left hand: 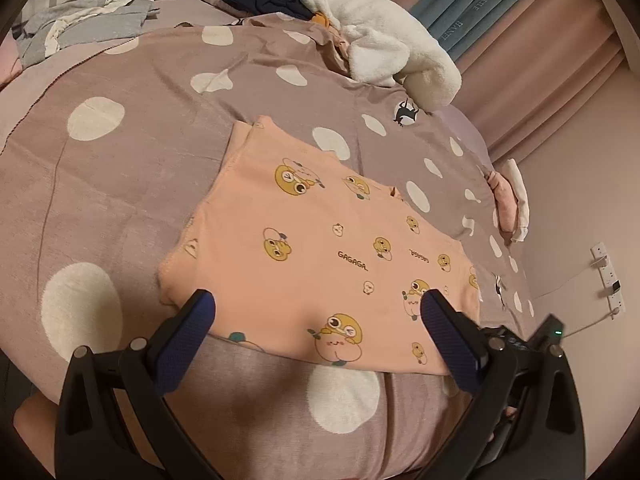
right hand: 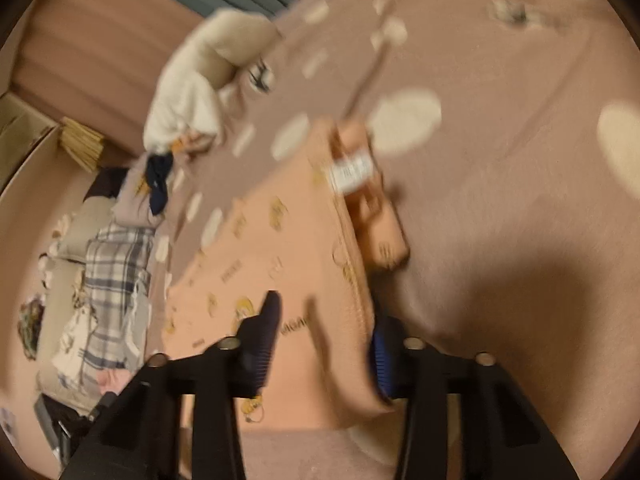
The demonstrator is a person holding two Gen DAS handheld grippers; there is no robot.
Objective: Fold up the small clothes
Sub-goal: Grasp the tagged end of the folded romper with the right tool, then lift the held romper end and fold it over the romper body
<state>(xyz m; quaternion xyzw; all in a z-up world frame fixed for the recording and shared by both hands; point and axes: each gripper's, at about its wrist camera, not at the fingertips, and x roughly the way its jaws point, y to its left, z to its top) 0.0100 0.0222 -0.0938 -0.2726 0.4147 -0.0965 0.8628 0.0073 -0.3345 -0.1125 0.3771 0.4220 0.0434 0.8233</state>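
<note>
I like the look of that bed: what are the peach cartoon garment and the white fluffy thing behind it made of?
The peach garment looks like soft matte cotton knit, probably jersey: it lies flat and thin, with a stitched edge and printed ducks. The white fluffy item looks like plush fleece or terry: thick, fuzzy pile in bulky folds. Neither fibre is certain from sight.

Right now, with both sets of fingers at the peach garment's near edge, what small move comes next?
Probably close the right gripper fully on the peach garment, since its fingers straddle the folded edge but the blur hides any contact. The left gripper hangs open over the near hem, so it could pinch there next.
</note>
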